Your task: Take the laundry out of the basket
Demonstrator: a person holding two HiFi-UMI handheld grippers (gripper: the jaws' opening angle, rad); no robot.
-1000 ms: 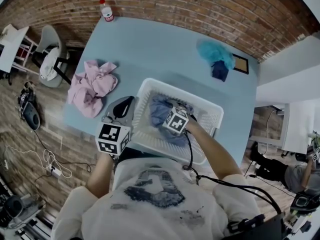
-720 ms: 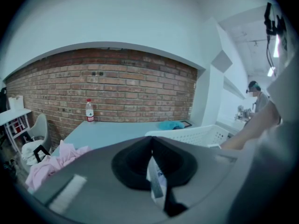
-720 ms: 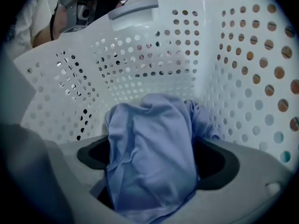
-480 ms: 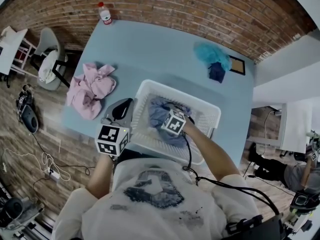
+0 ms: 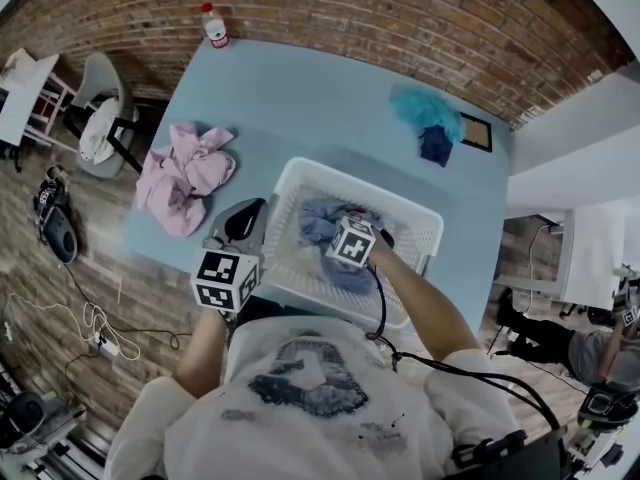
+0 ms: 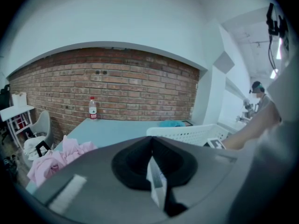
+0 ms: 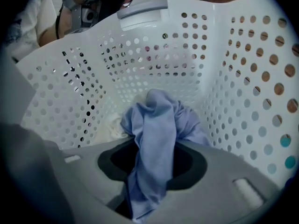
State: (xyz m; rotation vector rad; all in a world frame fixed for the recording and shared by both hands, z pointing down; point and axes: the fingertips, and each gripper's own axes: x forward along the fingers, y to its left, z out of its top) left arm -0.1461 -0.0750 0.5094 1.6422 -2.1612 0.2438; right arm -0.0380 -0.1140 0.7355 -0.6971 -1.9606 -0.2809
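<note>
The right gripper (image 7: pixel 150 169) reaches down inside the white basket (image 5: pixel 285 258), which sits on the near part of the light blue table (image 5: pixel 300 98). Its jaws have just been closing, and now they pinch a fold of a blue cloth (image 7: pixel 156 125). The cloth runs down between the jaws, and the rest of it is bunched up on the basket floor just ahead. A pale cloth (image 7: pixel 111 125) lies beside it, low against the holed wall. The basket's walls stand close around the gripper on three sides, and the person's right forearm (image 5: pixel 420 303) crosses the near rim.

The left gripper (image 6: pixel 152 160) is just outside the basket's left wall, above the table edge. Its jaws are pressed together with nothing between them.

A heap of pink clothes (image 5: pixel 180 178) lies on the left part of the table, well apart from the basket. A teal cloth (image 5: pixel 430 108) lies on a darker blue piece (image 5: pixel 435 146) near the far right corner. A bottle (image 5: pixel 213 23) with a red label stands upright at the far left edge, in front of the brick wall (image 5: pixel 400 18). A white chair (image 5: pixel 95 98) stands on the floor to the left of the table.
</note>
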